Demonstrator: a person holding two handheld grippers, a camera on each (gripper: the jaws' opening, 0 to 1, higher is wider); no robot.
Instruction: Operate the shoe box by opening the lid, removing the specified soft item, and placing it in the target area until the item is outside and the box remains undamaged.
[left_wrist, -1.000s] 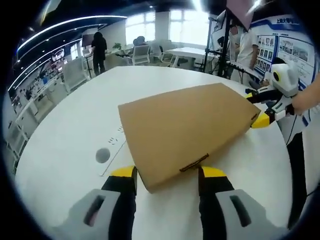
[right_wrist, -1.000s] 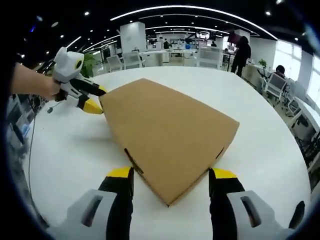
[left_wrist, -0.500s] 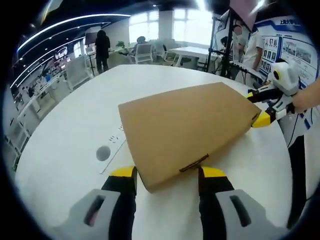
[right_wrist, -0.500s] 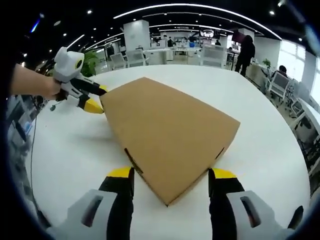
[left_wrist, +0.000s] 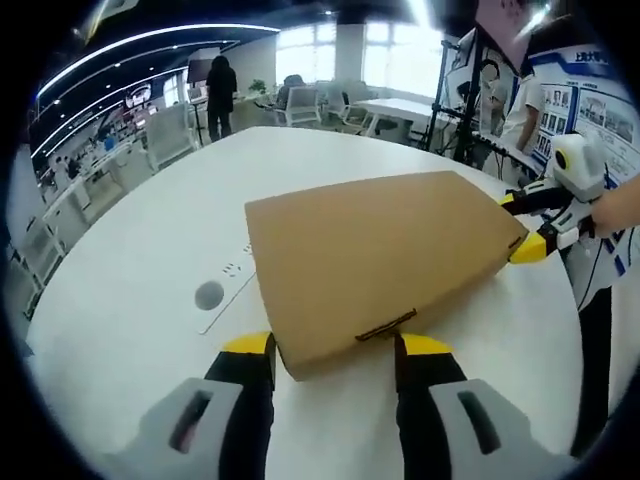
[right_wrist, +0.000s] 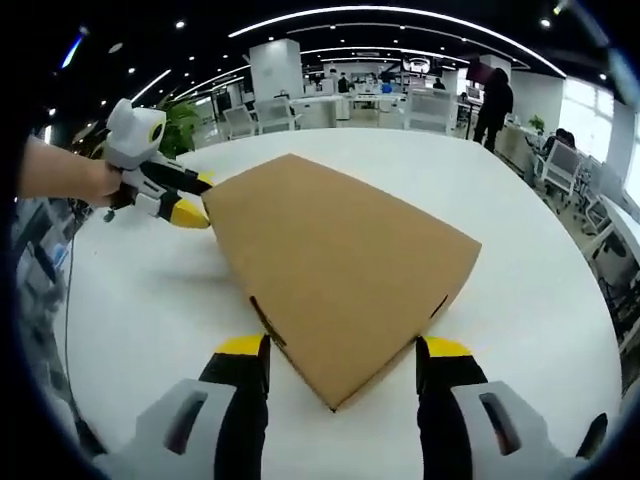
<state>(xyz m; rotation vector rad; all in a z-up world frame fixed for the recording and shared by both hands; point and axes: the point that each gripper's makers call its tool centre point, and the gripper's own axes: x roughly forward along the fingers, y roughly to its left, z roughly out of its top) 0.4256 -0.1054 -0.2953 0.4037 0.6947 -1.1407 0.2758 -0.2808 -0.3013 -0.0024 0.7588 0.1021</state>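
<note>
left gripper view: your left gripper (left_wrist: 333, 345) stands spread wide around one corner of the closed shoe box (left_wrist: 375, 250), which lies on the white table (left_wrist: 140, 290). your right gripper (right_wrist: 340, 350) is likewise released, its jaws straddling the opposite corner.

You're at a round white table (left_wrist: 140, 270) in an open-plan office — white desks and chairs (left_wrist: 300, 100) behind, bright windows (left_wrist: 400, 65) beyond. Curved ceiling light strips (right_wrist: 390, 15) run overhead; a poster wall (left_wrist: 600, 100) stands nearby.
</note>
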